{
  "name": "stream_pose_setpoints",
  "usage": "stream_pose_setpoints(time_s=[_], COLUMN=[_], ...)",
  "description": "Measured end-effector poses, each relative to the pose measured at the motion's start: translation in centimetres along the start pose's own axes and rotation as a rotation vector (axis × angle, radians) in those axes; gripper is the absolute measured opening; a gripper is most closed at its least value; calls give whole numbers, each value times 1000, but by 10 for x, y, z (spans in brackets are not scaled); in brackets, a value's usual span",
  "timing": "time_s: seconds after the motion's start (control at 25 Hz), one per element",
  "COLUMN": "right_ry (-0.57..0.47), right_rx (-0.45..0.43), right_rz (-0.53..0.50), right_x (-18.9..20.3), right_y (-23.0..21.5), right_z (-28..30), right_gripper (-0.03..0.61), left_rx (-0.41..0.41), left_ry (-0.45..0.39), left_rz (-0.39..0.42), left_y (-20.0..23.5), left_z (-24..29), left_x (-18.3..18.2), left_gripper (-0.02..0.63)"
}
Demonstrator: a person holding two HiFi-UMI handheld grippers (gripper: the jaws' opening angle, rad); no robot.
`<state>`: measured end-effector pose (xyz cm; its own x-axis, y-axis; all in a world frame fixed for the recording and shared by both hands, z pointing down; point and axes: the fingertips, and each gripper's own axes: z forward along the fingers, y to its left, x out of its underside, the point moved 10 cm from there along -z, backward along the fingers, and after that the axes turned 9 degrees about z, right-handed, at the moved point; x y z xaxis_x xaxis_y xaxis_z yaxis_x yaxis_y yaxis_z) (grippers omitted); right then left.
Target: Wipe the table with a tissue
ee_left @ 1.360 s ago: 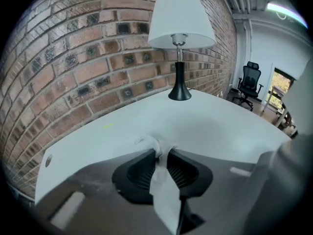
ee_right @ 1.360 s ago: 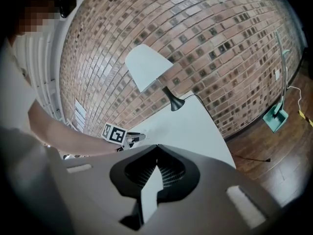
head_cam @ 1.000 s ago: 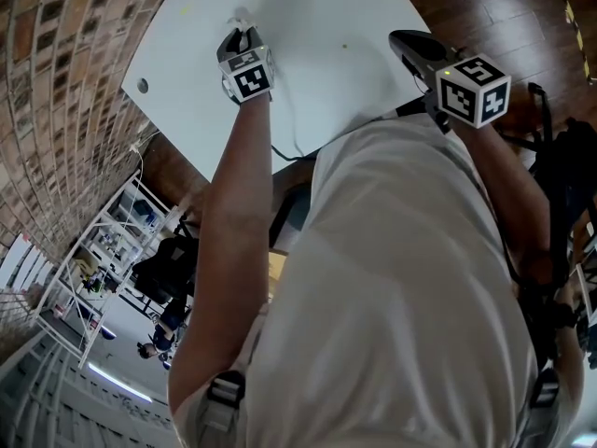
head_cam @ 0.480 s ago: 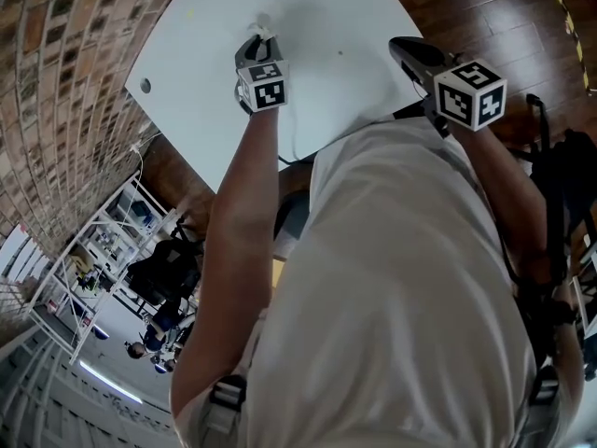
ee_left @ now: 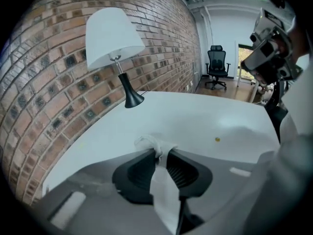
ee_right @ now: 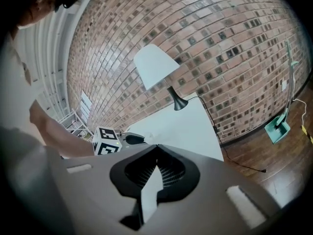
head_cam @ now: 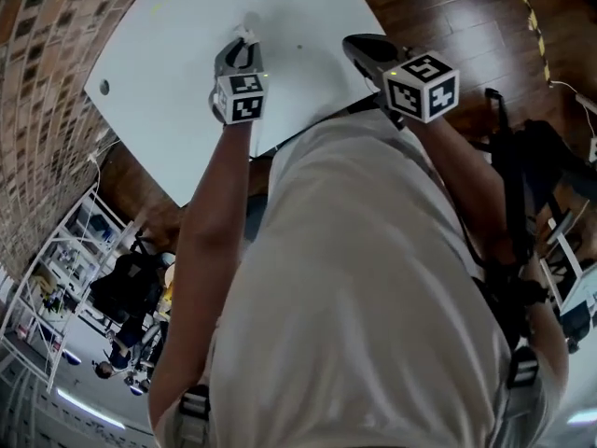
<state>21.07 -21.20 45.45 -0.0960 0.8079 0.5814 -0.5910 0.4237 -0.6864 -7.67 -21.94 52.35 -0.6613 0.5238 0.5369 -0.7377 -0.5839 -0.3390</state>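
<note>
- The left gripper (ee_left: 157, 154) pinches a crumpled white paper tissue (ee_left: 152, 143) at its fingertips, against the rounded white table (ee_left: 195, 116); dragged hard, it might tear or slip free.
- A small yellow speck (ee_left: 217, 140) right of those fingers could get missed.
- The right gripper (ee_right: 156, 148) hangs closed, empty.

Near edge of the table (head_cam: 168, 91) behind the person's torso (head_cam: 373, 278); tiny unidentifiable yellow speck (ee_left: 217, 140).

A lamp (ee_left: 115, 40) stands near the table's (ee_left: 205, 116) edge.
</note>
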Motion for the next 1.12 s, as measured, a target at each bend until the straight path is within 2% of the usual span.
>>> stream_pose_setpoints(time_s=[0.08, 0.2, 0.36, 0.48, 0.64, 0.84, 1.12], right_ry=[7, 0, -10, -19, -25, -34, -56], right_rx=[-5, -1, -5, -16, -13, 16, 49], right_rz=[-15, -19, -24, -26, -15, 6, 37], right_x=[2, 7, 15, 19, 31, 36, 43], right_y=[9, 12, 20, 24, 18, 13, 6], right_z=[8, 3, -6, -12, -31, -32, -40], right_gripper=[8, 8, 8, 8, 8, 8, 8], left_rx=[1, 31, 62, 64, 75, 137, 191], left_ry=[-32, -46, -138, -157, -149, -140, -153], left_rz=[-28, -119, -226, -264, -265, -241, -168], left_y=[1, -17, -32, -37, -55, -60, -71], left_z=[-15, -28, -44, -57, -63, -56, -47], left_x=[3, 6, 2, 1, 0, 7, -1], left_gripper=[78, 78, 78, 80, 80, 81, 81])
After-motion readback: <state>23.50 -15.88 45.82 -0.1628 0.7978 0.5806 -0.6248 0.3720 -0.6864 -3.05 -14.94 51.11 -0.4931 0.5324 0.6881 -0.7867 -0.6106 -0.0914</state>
